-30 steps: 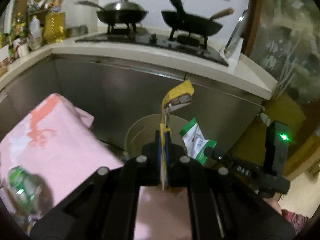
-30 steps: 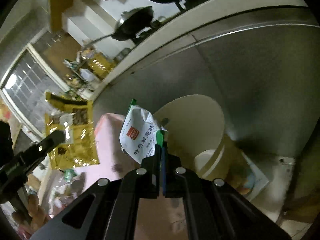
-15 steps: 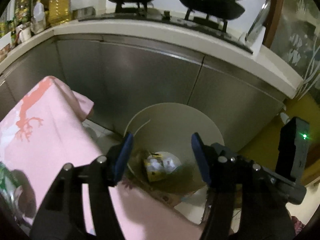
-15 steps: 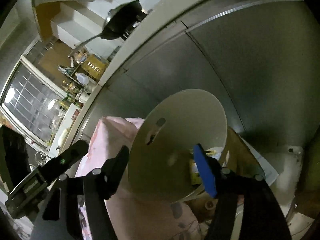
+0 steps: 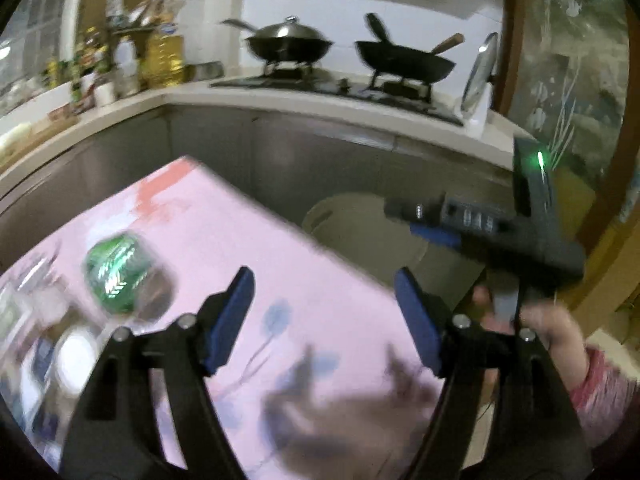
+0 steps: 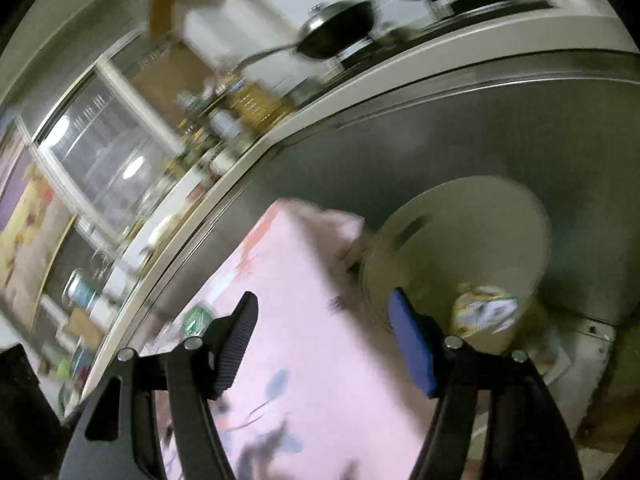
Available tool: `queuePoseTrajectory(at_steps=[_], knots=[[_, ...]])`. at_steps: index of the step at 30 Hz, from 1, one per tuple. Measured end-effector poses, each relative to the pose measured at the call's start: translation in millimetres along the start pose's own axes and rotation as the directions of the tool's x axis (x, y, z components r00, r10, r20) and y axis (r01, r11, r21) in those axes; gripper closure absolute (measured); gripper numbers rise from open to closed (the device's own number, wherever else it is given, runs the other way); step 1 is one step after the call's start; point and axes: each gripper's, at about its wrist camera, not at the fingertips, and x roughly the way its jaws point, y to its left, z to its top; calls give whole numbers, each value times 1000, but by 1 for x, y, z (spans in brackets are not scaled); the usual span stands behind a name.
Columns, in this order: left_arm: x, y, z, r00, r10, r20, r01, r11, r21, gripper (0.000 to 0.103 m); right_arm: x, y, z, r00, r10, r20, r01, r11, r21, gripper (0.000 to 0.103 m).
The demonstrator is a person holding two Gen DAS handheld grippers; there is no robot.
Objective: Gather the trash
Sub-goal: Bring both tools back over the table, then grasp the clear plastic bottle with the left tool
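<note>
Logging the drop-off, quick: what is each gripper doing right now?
Left gripper: jaws opening, nothing between them.
Right gripper: open, empty.

A round cream bin [image 6: 472, 240] stands on the floor against the steel cabinet, open-topped, with crumpled yellow and white wrappers [image 6: 484, 312] lying inside.

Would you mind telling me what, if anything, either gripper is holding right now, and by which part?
Nothing is held: the left gripper, jaws opening, and the right gripper, jaws apart, are both empty.
</note>
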Motion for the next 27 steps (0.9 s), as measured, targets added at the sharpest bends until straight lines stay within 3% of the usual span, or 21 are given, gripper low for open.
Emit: queuePoseTrajectory(at_steps=[4,11,19,20,22,25,27], knots=[[-47,48,-43,992,126,-21,-127,991,-43,33,22,59,-26,990,89,-109,-101,988,-113,44],[-125,140,-95,946,321,-39,-322,924,-207,33,55,157,-66,943,185,-277,-255,936,-241,52],[-180,224,-129,893,447,-44,-428,817,-387,33,76,225,-91,939,129,-319,-253,887,-385,52],[-184,237,-128,880,473,-41,-449,802,-394,33,77,231,-93,939,129,-320,-255,883,-394,52],[-183,262,-118,840,541,-46,-519,775,-360,24,76,240,-98,940,127,-318,-258,873,-414,52],[-162,289,-90,801,597,-45,-590,774,-231,13,76,247,-98,942,120,-313,-250,873,-419,52],[-135,300,-69,802,593,-65,-597,797,-92,7,76,246,-95,947,111,-301,-233,883,-407,52]])
